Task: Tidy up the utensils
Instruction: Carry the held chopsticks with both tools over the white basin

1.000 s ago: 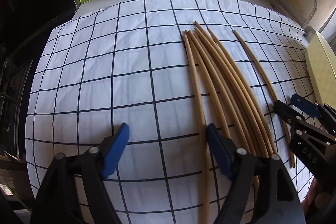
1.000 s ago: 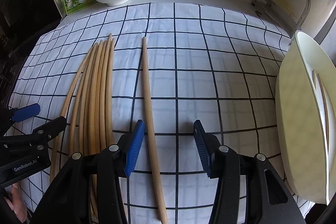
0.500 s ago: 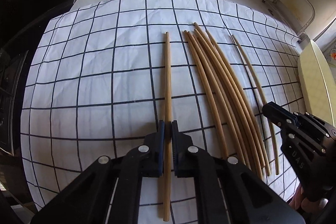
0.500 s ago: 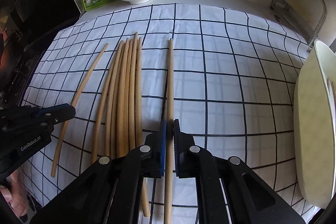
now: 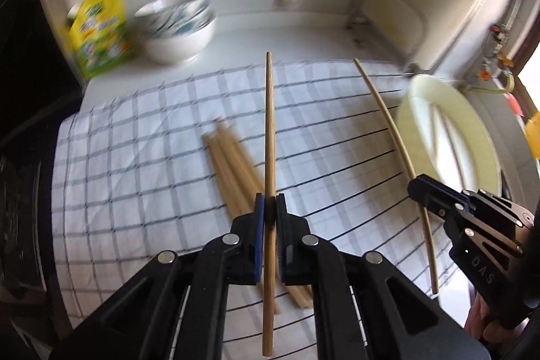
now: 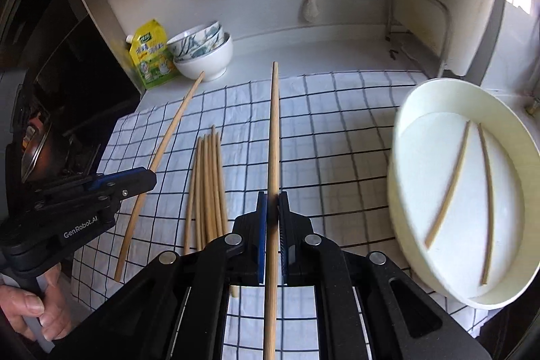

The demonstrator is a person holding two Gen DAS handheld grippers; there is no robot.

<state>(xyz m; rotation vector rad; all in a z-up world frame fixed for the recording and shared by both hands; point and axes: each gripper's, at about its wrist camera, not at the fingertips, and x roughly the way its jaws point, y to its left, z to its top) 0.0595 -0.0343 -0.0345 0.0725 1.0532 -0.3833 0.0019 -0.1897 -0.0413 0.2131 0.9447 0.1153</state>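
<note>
chopsticks [image 6: 486, 211] two lying in white basin [image 6: 398, 157], bowls [image 6: 202, 53] stacked

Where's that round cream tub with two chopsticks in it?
In the right wrist view the cream tub sits at the far right, at the checked cloth's right edge, with two chopsticks lying inside.

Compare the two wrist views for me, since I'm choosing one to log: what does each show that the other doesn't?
Left wrist only: nothing clear, as its frame is blurred.

Right wrist only: two chopsticks lying in the white tub, and the hand holding the left gripper.

Both: each gripper, including the right gripper, shut on a chopstick, the loose bundle, checked cloth, stacked bowls.
</note>
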